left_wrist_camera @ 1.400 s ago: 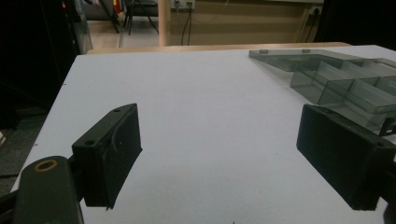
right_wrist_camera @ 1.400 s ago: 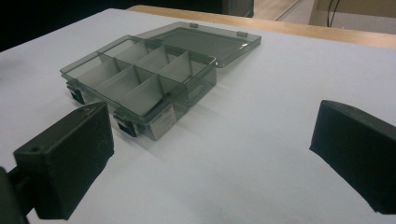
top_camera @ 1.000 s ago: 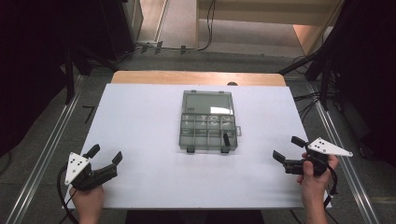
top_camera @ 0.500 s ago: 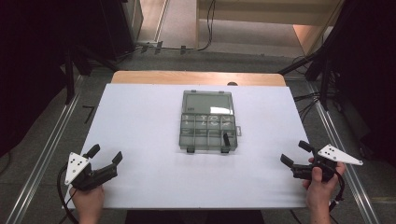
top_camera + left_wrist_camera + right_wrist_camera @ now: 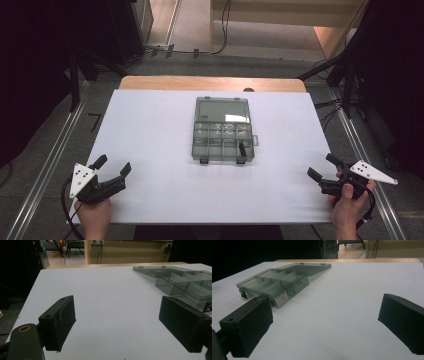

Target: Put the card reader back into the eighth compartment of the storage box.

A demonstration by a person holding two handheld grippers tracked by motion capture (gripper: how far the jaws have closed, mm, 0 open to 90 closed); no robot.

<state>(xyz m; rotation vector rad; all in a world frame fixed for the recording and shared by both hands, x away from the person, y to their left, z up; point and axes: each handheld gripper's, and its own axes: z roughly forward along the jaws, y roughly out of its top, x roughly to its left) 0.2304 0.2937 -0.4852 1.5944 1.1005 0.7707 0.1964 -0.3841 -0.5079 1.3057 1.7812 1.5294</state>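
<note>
the clear plastic box [image 5: 222, 131] lay open in the middle of the white surface [image 5: 150, 125], its lid folded flat on the far side and its latches on the near edge. the left hand-held gripper [image 5: 111, 172] sat well to the near left of the box, jaws spread with nothing between them; the right hand-held gripper [image 5: 325, 169] sat well to the near right of the box, also spread and empty. the box looked light and slick, so a one-sided push at it would likely have slid or spun it rather than shut the lid. a pinch on the thin lid edge could have slipped off.
</note>
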